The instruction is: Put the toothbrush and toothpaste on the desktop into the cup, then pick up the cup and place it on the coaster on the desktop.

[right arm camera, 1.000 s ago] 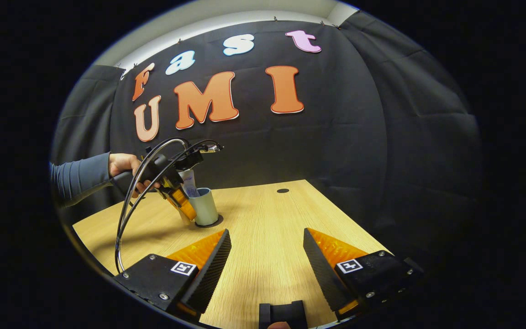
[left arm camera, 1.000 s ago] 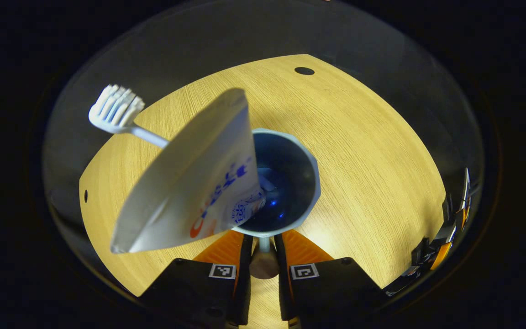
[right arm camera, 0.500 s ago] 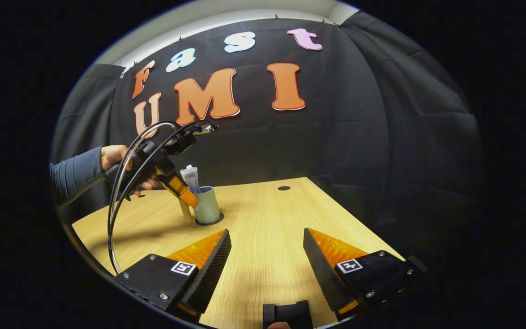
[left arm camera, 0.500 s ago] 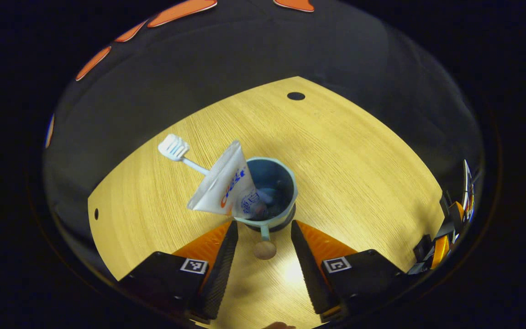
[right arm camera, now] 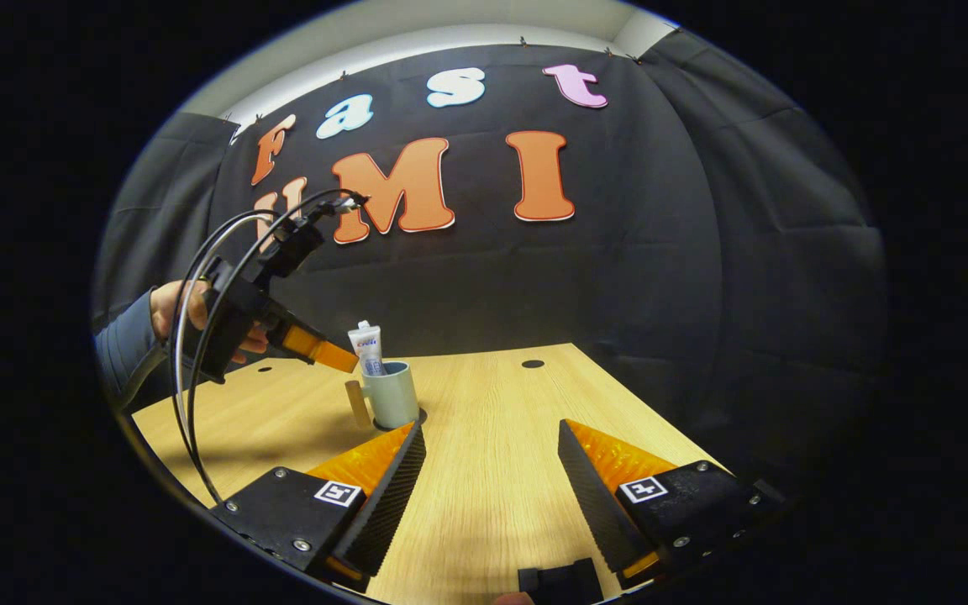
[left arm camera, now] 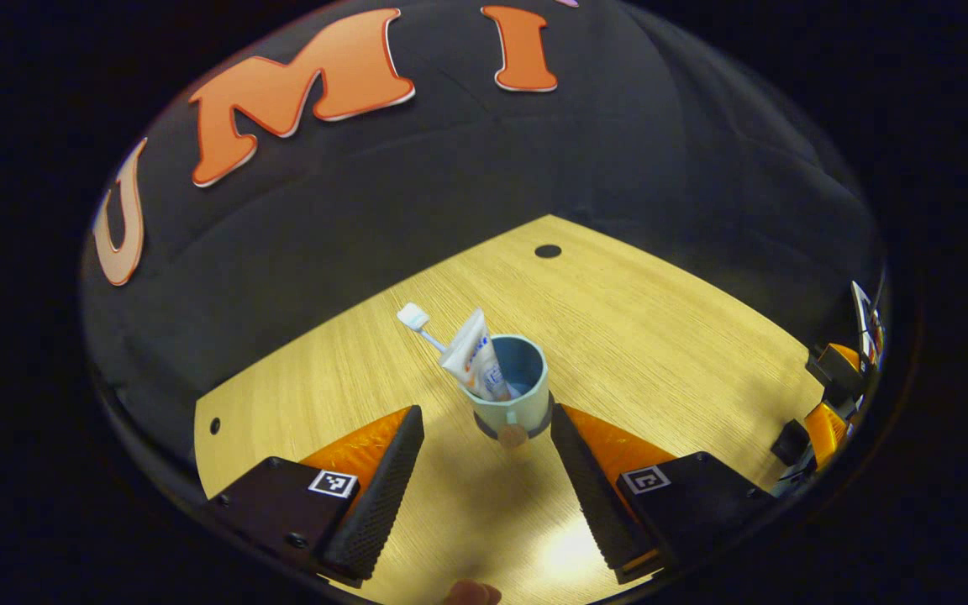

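Observation:
A pale blue cup (left arm camera: 511,388) with a wooden handle (left arm camera: 514,435) stands upright on a dark coaster (left arm camera: 546,413). A white toothpaste tube (left arm camera: 472,356) and a white toothbrush (left arm camera: 413,318) lean out of it to the left. My left gripper (left arm camera: 485,413) is open, above and behind the cup and apart from it. In the right gripper view the cup (right arm camera: 397,395) with the toothpaste tube (right arm camera: 366,344) stands at mid-left, the left gripper (right arm camera: 334,360) hovers beside it in a person's hand (right arm camera: 173,309), and my right gripper (right arm camera: 491,428) is open over bare wood.
The wooden desktop (left arm camera: 669,336) has small dark holes (left arm camera: 548,250) at the far end and near its left edge (left arm camera: 214,425). Black cables (right arm camera: 198,286) loop from the left gripper. The right gripper (left arm camera: 828,403) shows at the right border of the left gripper view.
My left gripper was shut on the cup's handle, has opened and let go, and has drawn back and up from the cup. The right gripper has stayed open and nearly still.

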The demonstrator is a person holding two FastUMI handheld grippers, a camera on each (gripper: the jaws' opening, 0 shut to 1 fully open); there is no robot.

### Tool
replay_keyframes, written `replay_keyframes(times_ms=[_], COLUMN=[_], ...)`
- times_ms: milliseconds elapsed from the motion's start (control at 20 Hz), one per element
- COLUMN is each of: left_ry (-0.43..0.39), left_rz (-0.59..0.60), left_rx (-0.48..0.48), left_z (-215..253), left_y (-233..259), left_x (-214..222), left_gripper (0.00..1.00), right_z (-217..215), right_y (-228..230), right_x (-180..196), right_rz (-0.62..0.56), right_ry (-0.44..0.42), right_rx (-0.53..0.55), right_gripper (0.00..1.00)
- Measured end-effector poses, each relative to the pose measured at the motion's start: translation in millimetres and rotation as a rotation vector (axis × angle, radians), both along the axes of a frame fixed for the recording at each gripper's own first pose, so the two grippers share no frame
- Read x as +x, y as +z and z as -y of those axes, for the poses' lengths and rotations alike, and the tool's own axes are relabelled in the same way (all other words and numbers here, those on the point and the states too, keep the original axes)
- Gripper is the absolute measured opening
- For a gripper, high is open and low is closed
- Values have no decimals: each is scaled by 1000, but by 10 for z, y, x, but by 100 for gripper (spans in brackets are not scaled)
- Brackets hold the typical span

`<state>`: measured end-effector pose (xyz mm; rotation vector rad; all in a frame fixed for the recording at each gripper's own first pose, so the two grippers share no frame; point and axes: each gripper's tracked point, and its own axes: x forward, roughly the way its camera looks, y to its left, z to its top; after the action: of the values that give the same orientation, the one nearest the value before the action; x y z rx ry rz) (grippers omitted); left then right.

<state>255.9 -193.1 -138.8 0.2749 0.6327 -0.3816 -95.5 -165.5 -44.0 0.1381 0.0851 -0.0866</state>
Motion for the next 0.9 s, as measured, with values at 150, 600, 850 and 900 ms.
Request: replay_keyframes(times_ms=[150,600,850,900], left_ry=[39,191,265,272], left_rz=[141,467,596,607], left_rx=[-19,-80,-94,-91], left_z=[-184,-948,-1425,-1476], left_y=[420,1064,1238,1243], left_x=[-170,-788,-1106,-1177], left_gripper=[100,100,100,100], right_z=[-70,-782,-1184,-1250], right_y=[46,396,499,501], right_x=[41,240,388,415], right_rz=[23,120,156,159], right_ry=[3,52,107,117], right_rx=[8,-26,-57,-64], right_gripper=[95,96,96,96])
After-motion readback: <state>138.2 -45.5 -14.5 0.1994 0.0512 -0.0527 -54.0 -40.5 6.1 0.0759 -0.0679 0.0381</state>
